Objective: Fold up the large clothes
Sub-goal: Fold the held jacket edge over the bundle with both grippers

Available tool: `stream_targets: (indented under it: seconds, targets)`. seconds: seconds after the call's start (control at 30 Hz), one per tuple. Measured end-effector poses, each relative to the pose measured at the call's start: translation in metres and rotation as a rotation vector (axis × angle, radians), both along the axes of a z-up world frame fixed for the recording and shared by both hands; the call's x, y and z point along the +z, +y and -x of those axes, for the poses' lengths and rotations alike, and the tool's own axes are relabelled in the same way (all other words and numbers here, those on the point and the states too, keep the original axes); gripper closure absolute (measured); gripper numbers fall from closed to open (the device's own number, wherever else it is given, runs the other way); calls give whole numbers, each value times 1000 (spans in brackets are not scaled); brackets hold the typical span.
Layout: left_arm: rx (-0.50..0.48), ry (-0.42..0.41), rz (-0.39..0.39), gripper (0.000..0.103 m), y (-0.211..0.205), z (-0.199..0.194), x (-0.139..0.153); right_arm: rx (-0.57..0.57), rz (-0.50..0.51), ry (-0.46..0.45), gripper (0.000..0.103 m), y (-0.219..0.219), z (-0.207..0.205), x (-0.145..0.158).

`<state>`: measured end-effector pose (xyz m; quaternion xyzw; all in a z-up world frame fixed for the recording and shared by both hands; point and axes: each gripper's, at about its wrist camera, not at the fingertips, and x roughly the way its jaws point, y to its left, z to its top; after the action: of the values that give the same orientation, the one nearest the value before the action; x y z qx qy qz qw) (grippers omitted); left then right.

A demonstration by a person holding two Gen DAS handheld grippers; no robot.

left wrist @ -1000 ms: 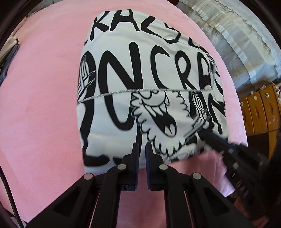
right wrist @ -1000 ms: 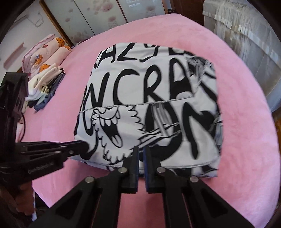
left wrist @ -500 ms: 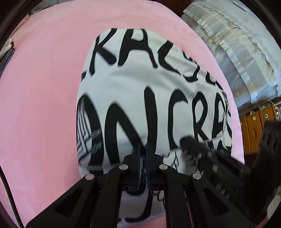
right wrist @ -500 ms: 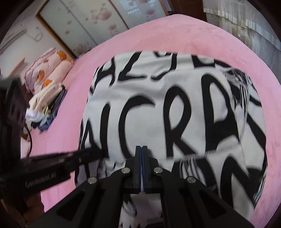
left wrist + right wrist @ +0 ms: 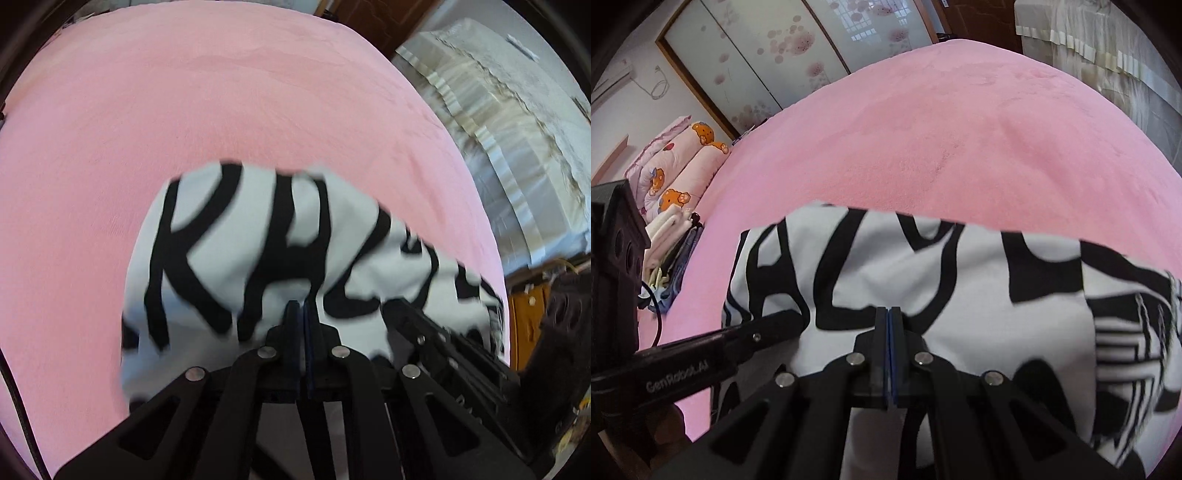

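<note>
Both the left gripper (image 5: 300, 306) and right gripper (image 5: 889, 312) pinch soft, black-lettered white garment (image 5: 979, 295) over plush pink bedspread (image 5: 942, 129).

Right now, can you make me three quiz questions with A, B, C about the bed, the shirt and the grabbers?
1. Where is the pile of folded clothes?
A. at the bed's left edge, near the cartoon-print pillows
B. on top of the shirt
C. on the floor

2. What colour is the blanket?
A. blue
B. pink
C. green

3. How are the left gripper and right gripper?
A. both wide open
C. one open, one shut
B. both shut on the shirt

Answers: 1 A, the pile lies beside the pillows. 2 B, pink all over. 3 B, each pair of fingers is pressed together with cloth pinched.
</note>
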<state>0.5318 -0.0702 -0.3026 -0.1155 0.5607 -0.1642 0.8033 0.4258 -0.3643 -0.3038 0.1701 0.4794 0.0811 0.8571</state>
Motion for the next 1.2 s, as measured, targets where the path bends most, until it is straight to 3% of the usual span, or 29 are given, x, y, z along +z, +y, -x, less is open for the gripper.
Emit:
stream_targets:
  seconds: [0.17,0.3,0.53,0.67,0.93,1.03,1.1,1.2]
  targets:
    - [51,-26,27,102,-1,-30,-12,-6,-7,-11,103,-9,-15,-4]
    - [59,-40,-3,102,-5,-46,-16,-63,12,-5,103,-19,-19,-3]
    - [82,-27,45,102,6,-51,-17,-95,2,14,103,-46,6,-3]
    - [67,-65,-26,102,4,-51,-10,-117,42,15,103,-59,23,3]
    - [75,-78,-48,102,17,-54,4,-216,137,44,103,-90,55,14]
    - [74,-97,-85,102,17,-53,13,-220,203,38,103,-99,62,24]
    - [84,-109,-96,102,23,-47,20,-210,191,39,103,-107,67,29]
    - [118,-127,-128,101,27,-43,35,-234,276,45,103,-113,73,38]
